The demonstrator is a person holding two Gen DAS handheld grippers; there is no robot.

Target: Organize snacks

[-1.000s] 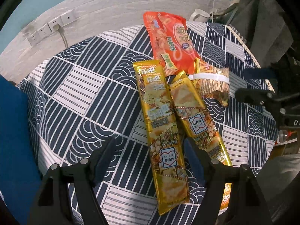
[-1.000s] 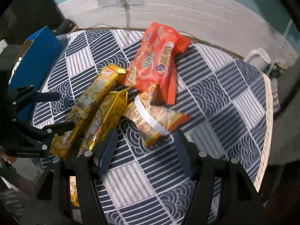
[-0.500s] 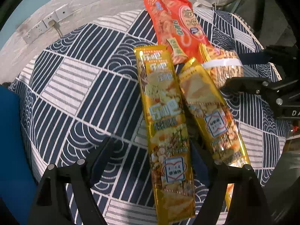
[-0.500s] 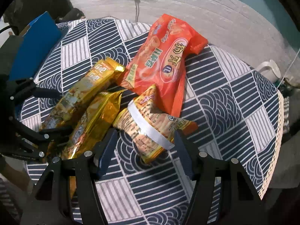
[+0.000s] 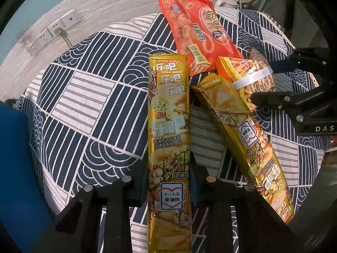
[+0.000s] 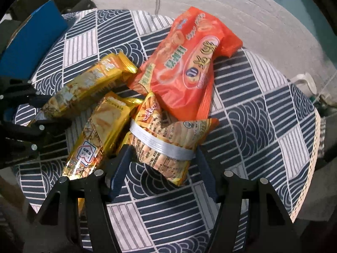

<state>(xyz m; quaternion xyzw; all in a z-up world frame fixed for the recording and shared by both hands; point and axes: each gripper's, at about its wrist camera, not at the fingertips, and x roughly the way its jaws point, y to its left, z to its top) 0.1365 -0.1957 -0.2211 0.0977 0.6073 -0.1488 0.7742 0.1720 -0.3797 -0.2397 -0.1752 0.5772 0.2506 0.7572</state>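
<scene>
Four snack packs lie together on the patterned tablecloth [image 5: 84,105]. My left gripper [image 5: 169,168] points down and is shut on the lower part of a long gold chip packet [image 5: 168,113]; the right wrist view shows that packet [image 6: 88,86] too, with the left gripper [image 6: 45,112] at its near end. A second gold packet [image 5: 242,130] lies slanted beside it. My right gripper [image 6: 163,160] stands open astride a small snack bag [image 6: 166,135] wrapped with a band of clear tape, its pads close beside the bag. A large orange bag [image 6: 189,67] lies behind.
A blue box [image 6: 31,42] stands at the table's left edge. Wall sockets [image 5: 52,33] with a plugged cord sit on the white wall behind. A white cup-like object [image 6: 305,82] is past the right edge. The cloth's fringed edge [image 6: 313,147] marks the table's right side.
My left gripper's jaws closed onto the long gold packet. My right gripper sank lower, so that its fingers now flank the taped bag.
</scene>
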